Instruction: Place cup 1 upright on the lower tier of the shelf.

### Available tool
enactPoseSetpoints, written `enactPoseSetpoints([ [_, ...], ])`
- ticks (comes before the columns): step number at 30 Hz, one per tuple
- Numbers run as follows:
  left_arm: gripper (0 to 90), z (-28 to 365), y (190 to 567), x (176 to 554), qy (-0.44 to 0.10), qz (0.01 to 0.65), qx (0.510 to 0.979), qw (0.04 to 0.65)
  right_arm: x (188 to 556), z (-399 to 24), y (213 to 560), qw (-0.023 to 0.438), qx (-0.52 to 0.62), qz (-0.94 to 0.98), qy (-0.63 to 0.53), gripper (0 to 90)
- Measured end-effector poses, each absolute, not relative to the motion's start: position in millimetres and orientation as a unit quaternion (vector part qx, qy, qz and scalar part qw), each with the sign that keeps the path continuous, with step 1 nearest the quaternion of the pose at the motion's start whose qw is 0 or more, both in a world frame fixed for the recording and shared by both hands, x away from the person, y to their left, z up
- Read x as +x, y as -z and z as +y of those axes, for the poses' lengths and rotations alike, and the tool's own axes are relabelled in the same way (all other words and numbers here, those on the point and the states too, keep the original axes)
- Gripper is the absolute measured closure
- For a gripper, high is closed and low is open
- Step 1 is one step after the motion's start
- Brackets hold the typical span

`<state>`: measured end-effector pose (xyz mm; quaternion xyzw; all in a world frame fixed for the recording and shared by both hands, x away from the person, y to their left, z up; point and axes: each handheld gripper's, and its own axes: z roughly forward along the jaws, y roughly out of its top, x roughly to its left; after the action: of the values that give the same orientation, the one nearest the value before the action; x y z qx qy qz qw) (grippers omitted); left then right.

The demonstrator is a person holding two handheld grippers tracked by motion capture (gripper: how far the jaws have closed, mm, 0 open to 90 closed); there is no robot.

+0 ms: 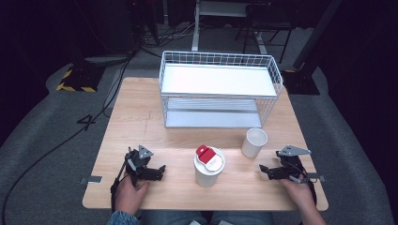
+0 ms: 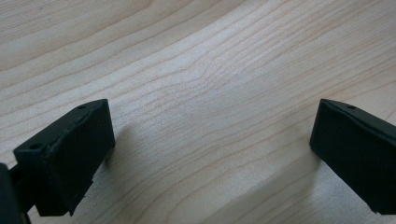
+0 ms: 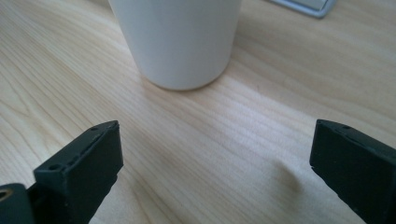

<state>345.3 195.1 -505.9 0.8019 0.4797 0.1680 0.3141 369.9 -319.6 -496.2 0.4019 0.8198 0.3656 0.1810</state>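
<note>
A white cup with a white lid and a red tab (image 1: 209,166) stands at the table's front middle. An open white paper cup (image 1: 254,142) stands to its right, a little farther back. My left gripper (image 1: 157,171) rests low at the front left, open, and points toward the lidded cup; in the left gripper view (image 2: 212,154) there is bare wood between its jaws. My right gripper (image 1: 265,169) sits at the front right, open, pointing left. Ahead of its spread jaws (image 3: 215,163) stands a white cup wall (image 3: 180,42), apart from them; which cup it is I cannot tell.
A white wire basket shelf (image 1: 218,89) with two levels stands at the back middle of the wooden table (image 1: 141,117). Its grey base corner (image 3: 308,4) shows behind the cup. Cables and stands lie on the dark floor beyond.
</note>
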Motion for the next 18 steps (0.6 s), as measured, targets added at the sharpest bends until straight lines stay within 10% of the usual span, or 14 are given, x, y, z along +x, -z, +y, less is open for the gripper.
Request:
enactPoseSetpoints([
  [18, 0.4, 195.2, 505.9, 345.4, -0.169, 0.478, 0.803, 0.314, 380.3, -295.5, 479.2, 0.201, 0.371, 0.805, -0.416, 2.3],
])
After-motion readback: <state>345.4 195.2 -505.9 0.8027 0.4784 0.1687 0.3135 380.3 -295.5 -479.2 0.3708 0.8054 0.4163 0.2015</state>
